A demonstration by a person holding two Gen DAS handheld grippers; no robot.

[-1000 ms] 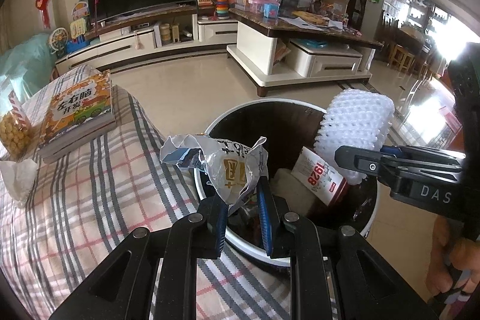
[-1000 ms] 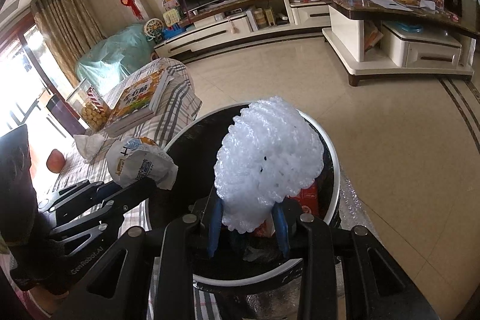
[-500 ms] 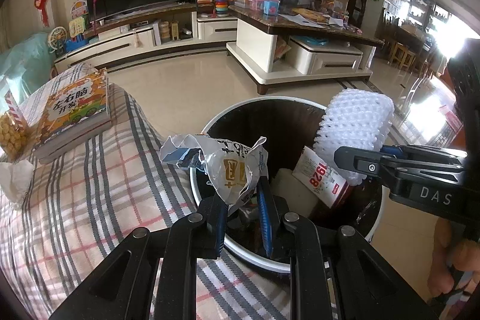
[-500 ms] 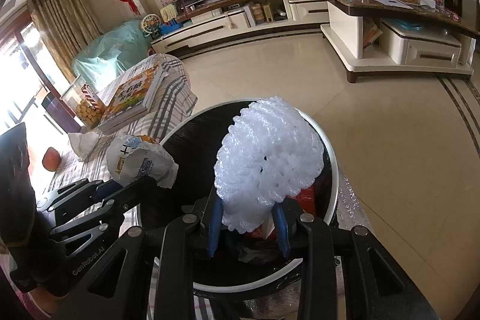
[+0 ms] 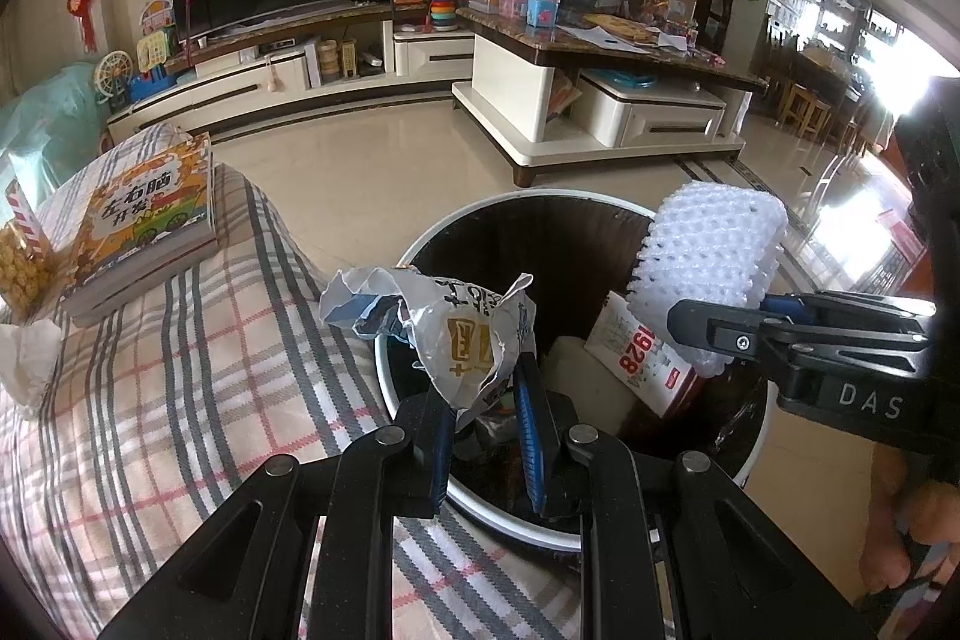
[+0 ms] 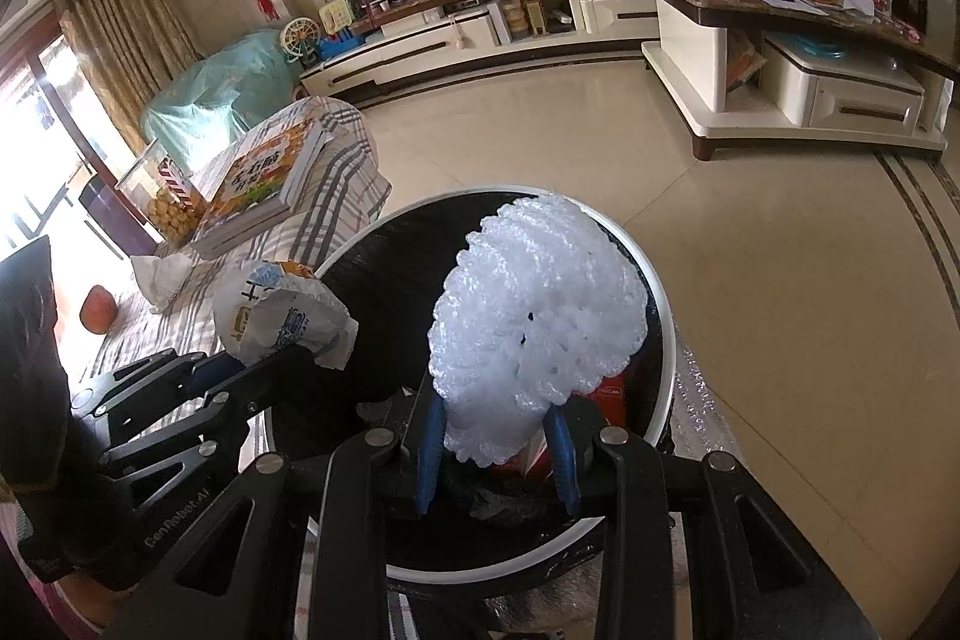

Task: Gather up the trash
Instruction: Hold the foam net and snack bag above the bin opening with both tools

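Both grippers hang over the round white-rimmed dark bin (image 5: 750,466) at frame centre, ready to drop: the left gripper (image 5: 483,403) clamps a crumpled printed wrapper (image 5: 462,328), the right gripper (image 6: 495,451) pinches white foam netting (image 6: 540,322).

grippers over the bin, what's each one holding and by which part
The left gripper pinches the crumpled snack wrapper by its lower end. The right gripper clamps the white foam net at its bottom edge.
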